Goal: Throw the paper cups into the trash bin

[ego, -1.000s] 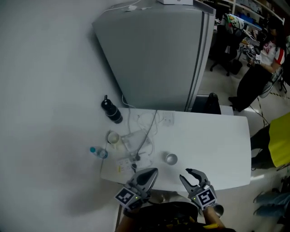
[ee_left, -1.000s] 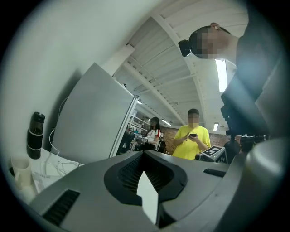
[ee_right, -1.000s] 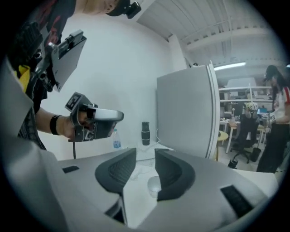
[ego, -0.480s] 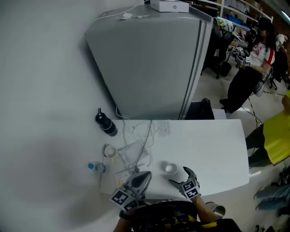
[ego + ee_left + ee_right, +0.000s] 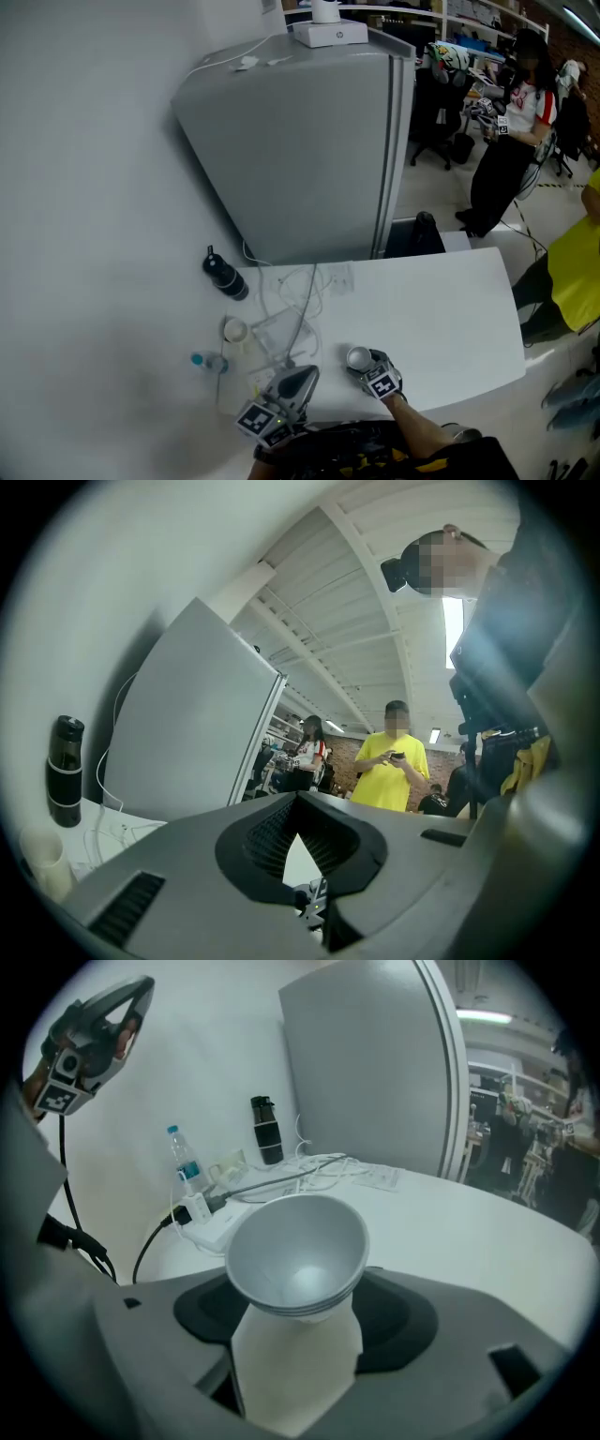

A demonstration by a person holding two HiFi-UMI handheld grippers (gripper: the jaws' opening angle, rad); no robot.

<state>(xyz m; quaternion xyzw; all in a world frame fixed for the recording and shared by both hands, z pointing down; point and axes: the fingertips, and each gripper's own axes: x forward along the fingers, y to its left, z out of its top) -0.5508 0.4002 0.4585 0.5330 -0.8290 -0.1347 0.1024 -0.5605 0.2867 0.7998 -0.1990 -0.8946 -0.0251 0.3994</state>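
A white paper cup stands near the front edge of the white table. My right gripper comes down over it, its jaws closing with one on each side of the cup. In the right gripper view the cup fills the gap between them, its mouth facing the camera and its sides against the pads. My left gripper is shut and empty, raised at the table's front left. In its own view my left gripper points up at the room. A second paper cup stands at the far left.
A black flask, a small water bottle and a power strip with white cables crowd the table's left side. A tall grey partition rises behind the table. People stand to the right.
My right gripper has moved forward and left from the table's edge onto the cup, and its jaws have come in around it. The left gripper has hardly moved.
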